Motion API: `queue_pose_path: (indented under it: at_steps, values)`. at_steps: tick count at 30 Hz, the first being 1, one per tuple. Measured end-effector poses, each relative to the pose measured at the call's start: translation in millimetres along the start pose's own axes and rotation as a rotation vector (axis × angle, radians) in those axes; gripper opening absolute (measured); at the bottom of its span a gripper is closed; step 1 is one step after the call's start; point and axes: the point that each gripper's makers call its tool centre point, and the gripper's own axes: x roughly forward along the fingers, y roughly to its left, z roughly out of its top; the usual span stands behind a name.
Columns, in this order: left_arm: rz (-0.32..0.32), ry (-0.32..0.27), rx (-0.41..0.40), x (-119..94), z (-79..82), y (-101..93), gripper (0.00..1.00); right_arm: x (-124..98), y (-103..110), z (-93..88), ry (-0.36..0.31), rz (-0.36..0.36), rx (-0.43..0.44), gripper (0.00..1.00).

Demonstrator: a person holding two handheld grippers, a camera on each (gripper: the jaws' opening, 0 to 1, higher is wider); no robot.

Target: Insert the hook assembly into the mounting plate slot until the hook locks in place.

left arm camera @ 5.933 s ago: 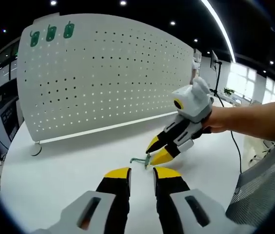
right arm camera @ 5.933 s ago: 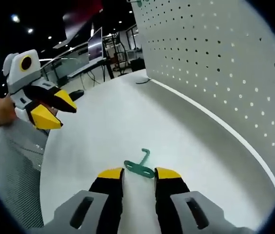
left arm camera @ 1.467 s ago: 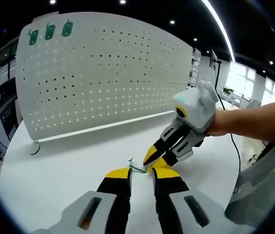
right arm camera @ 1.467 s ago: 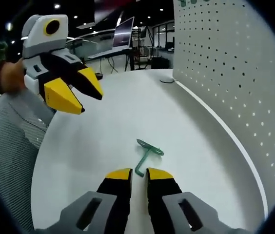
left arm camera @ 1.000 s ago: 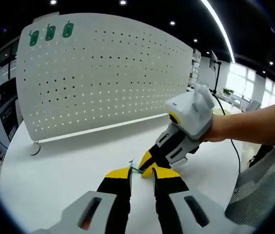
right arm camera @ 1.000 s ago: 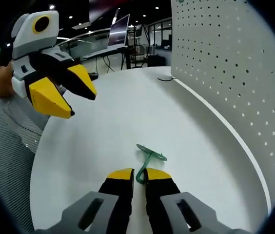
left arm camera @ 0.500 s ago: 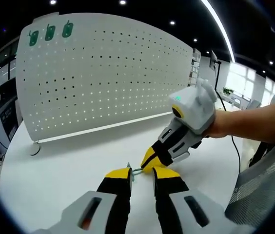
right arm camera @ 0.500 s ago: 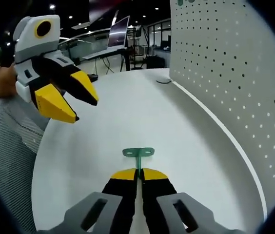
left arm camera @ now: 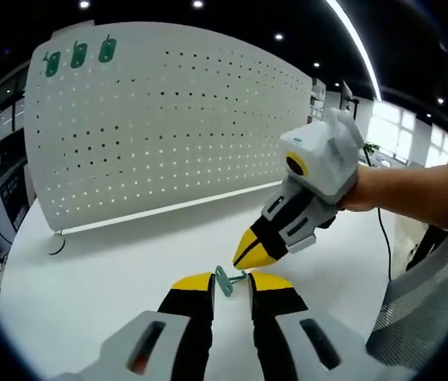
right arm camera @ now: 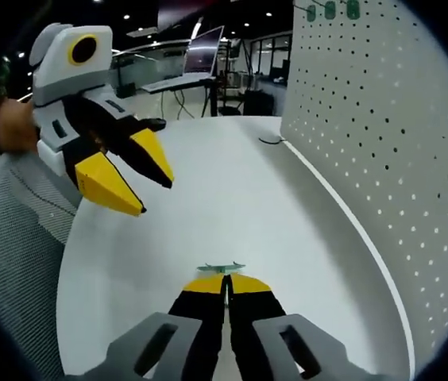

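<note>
White worktop (left arm camera: 89, 278) bare up to the pegboard (left arm camera: 168, 135); right claw (right arm camera: 224, 279) clamped on green hook (right arm camera: 221, 269), lifted; left claw (left arm camera: 230, 279) parted, empty.

Hook: the hook assembly (right arm camera: 221, 269) stood just ahead of the right gripper's (right arm camera: 225, 279) fingertips, pinched between its closed jaws and raised off the table (right arm camera: 208, 198).
Left gripper: the left gripper (left arm camera: 230, 279) sat low with its jaws apart, the hook (left arm camera: 225, 280) between and just ahead of its fingertips, the right gripper (left arm camera: 260, 252) above them and to their right.
Pegboard: the mounting plate (left arm camera: 168, 127) stood upright on the table (left arm camera: 89, 270) well beyond the left gripper's fingertips.
Hung hooks: three hooks (left arm camera: 79, 55) sat at the plate's upper left corner, well apart from both grippers.
Right gripper view: the plate (right arm camera: 383, 127) rose to the right of the fingertips, the left gripper (right arm camera: 129, 178) up to their left.
</note>
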Motion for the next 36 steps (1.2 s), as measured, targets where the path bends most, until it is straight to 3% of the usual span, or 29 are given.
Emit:
queue_pose_path:
  at_steps: [4, 15, 36]
  values:
    - [-0.001, -0.002, -0.001, 0, 0.5, -0.3, 0.18, 6, 3, -15.6, 0.046, 0.0, -0.019, 0.05]
    - [-0.004, -0.003, -0.002, -1, 0.0, -1.2, 0.18, 14, 2, -26.0, 0.072, 0.007, 0.014, 0.04]
    - [-0.008, 0.025, 0.018, 3, -6.4, -4.3, 0.17, 3, 5, -14.8, 0.086, -0.011, -0.018, 0.02]
